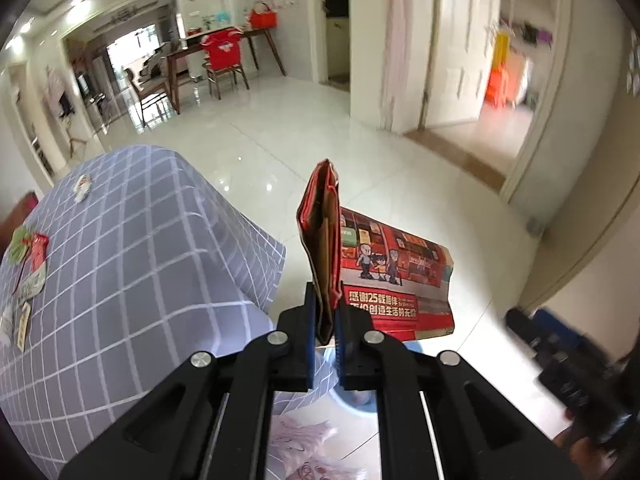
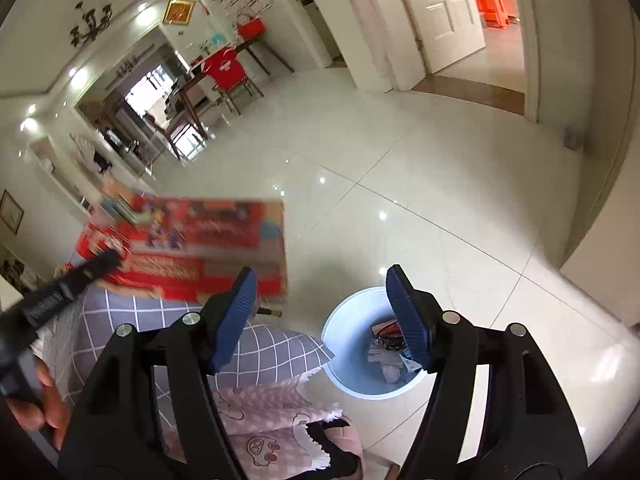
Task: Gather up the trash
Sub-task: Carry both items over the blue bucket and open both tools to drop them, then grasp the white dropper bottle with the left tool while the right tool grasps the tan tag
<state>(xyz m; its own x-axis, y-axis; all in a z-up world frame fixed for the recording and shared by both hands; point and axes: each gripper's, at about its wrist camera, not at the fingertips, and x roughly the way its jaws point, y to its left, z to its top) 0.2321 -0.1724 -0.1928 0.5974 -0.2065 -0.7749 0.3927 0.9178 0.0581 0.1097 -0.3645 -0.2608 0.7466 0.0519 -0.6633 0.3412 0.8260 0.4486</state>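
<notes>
My left gripper (image 1: 325,324) is shut on a flattened red cardboard box (image 1: 384,276) with cartoon figures and Chinese text, held in the air past the table's corner. The same box (image 2: 200,248) shows blurred in the right wrist view, with the left gripper (image 2: 108,260) clamped on its left end. My right gripper (image 2: 320,312) is open and empty above the floor. Below it stands a pale blue trash bin (image 2: 340,372) with several wrappers inside. Several snack wrappers (image 1: 28,248) lie on the table.
A table with a grey checked cloth (image 1: 132,264) fills the left. A pink patterned cloth (image 2: 264,424) lies under my right gripper. Glossy white floor tiles (image 2: 440,200) spread ahead. A dining table and red-covered chair (image 1: 224,56) stand far off. Doorways open on the right.
</notes>
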